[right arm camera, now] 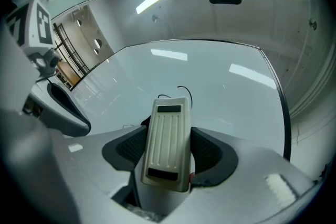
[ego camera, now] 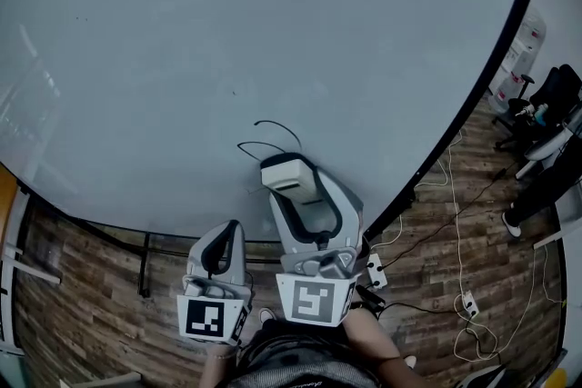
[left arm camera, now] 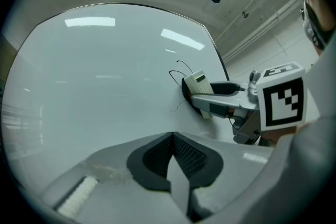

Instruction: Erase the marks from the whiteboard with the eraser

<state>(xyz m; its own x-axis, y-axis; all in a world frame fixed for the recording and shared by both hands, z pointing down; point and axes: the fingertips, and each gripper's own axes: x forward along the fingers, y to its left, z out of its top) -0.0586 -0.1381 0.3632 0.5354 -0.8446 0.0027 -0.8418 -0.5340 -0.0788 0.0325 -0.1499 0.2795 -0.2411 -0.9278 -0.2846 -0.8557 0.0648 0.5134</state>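
Note:
A large whiteboard point(ego camera: 227, 32) fills the head view, with thin black curved marks point(ego camera: 277, 130) near its lower middle. My right gripper point(ego camera: 296, 186) is shut on a cream ribbed eraser point(right arm camera: 168, 141), whose far end lies against the board just below the marks point(right arm camera: 184, 93). The eraser point(ego camera: 289, 173) shows in the head view too. My left gripper point(ego camera: 223, 241) hangs lower left of it, off the board, its jaws shut with nothing between them point(left arm camera: 171, 157). From the left gripper view the eraser point(left arm camera: 199, 84) touches the board beside the marks point(left arm camera: 178, 68).
The whiteboard's black edge point(ego camera: 473, 104) runs down the right. Wood floor with cables point(ego camera: 455, 250) lies beyond it. Office chairs point(ego camera: 546, 104) stand at the far right. A black stand leg point(ego camera: 144, 268) is under the board at lower left.

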